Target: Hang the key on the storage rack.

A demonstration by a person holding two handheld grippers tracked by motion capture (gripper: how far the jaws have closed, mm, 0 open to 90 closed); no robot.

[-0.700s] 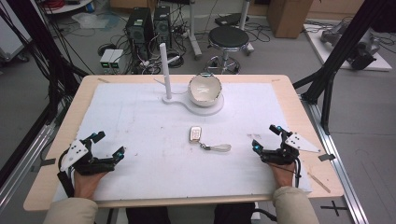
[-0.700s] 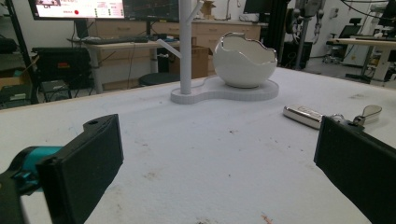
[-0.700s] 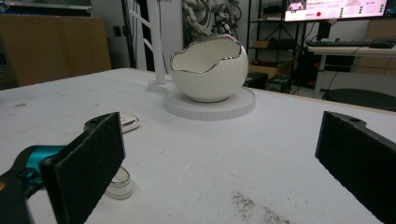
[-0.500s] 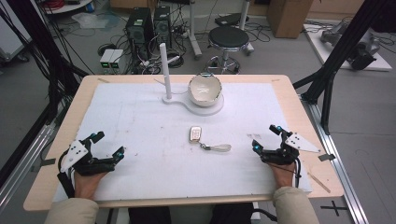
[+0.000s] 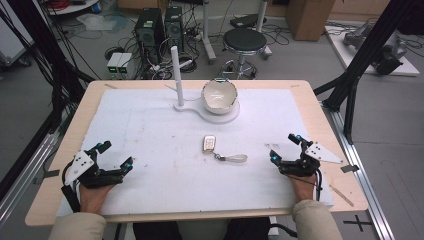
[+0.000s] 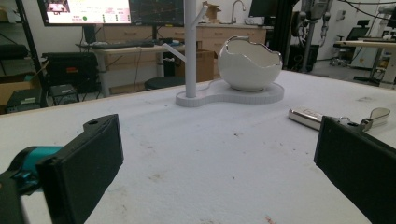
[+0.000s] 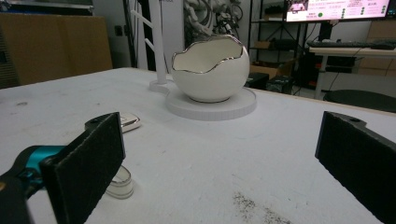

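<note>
From above, the person's two hands rest near the front edge of the table (image 5: 65, 200), one at each side of the white mat (image 5: 150, 130). The left gripper (image 5: 114, 156) sits at the near left, its jaws spread wide with nothing between them. The right gripper (image 5: 285, 147) sits at the near right, jaws likewise spread and empty. Both point inward toward the middle of the mat.

Between them, roughly at the centre, lies a small white key fob (image 5: 210, 144) with a thin strap loop (image 5: 234, 158) trailing off toward the right gripper. It is well apart from both grippers. Farther back stands a white egg-shaped bowl (image 5: 219, 95) with a jagged silver rim, seated on a flat white base (image 5: 200, 111) that also carries a tall upright white post (image 5: 176, 75).

The left gripper view looks low across the mat between its own black jaws (image 6: 219, 154), set wide apart. It shows the key fob (image 6: 306, 116) side-on, partly behind the right-hand jaw, and the short side pegs on the post (image 6: 189, 46), which the high view does not make out. The bowl (image 6: 250, 63) stands right of the post here.

The right gripper view, between its own open jaws (image 7: 219, 154), shows the bowl (image 7: 210, 70) from the opposite side with its cream inside visible, the post (image 7: 156, 42) now left of it. The key fob (image 7: 128, 122) peeks past the left-hand jaw, and the strap loop (image 7: 120, 184) lies clear on the mat just beside that jaw. Dark specks mark the mat's near surface, which the high view barely shows.
</note>
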